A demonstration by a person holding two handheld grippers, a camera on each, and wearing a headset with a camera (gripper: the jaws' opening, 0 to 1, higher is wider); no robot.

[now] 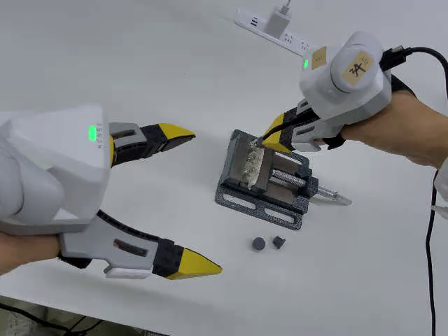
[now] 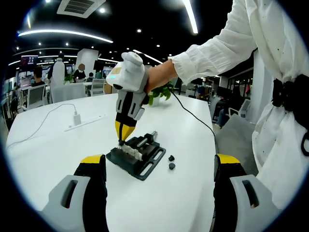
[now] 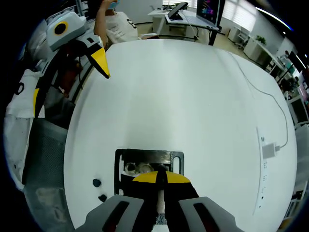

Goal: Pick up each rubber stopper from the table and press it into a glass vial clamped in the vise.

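Observation:
A dark vise [image 1: 241, 199] [image 2: 145, 166] [image 3: 119, 166] stands mid-table and clamps clear glass vials [image 1: 250, 164] [image 3: 130, 168] in a row. My right gripper [image 1: 260, 142] [image 2: 121, 140] [image 3: 161, 177] is shut, tips pointing down at the far end of the vial row. I cannot tell if anything small sits between its tips. Two dark rubber stoppers [image 1: 258, 243] [image 1: 278, 241] [image 2: 171, 162] [image 3: 97, 183] lie on the table just in front of the vise. My left gripper [image 1: 190, 199] [image 2: 159, 162] is open and holds nothing, hovering left of the vise.
A white power strip [image 1: 273, 28] [image 2: 84, 122] [image 3: 267, 150] with a plugged charger lies at the far side of the white table [image 1: 175, 63]. The vise screw handle [image 1: 329, 194] sticks out to the right. A black cable [image 1: 428, 231] runs along the right edge.

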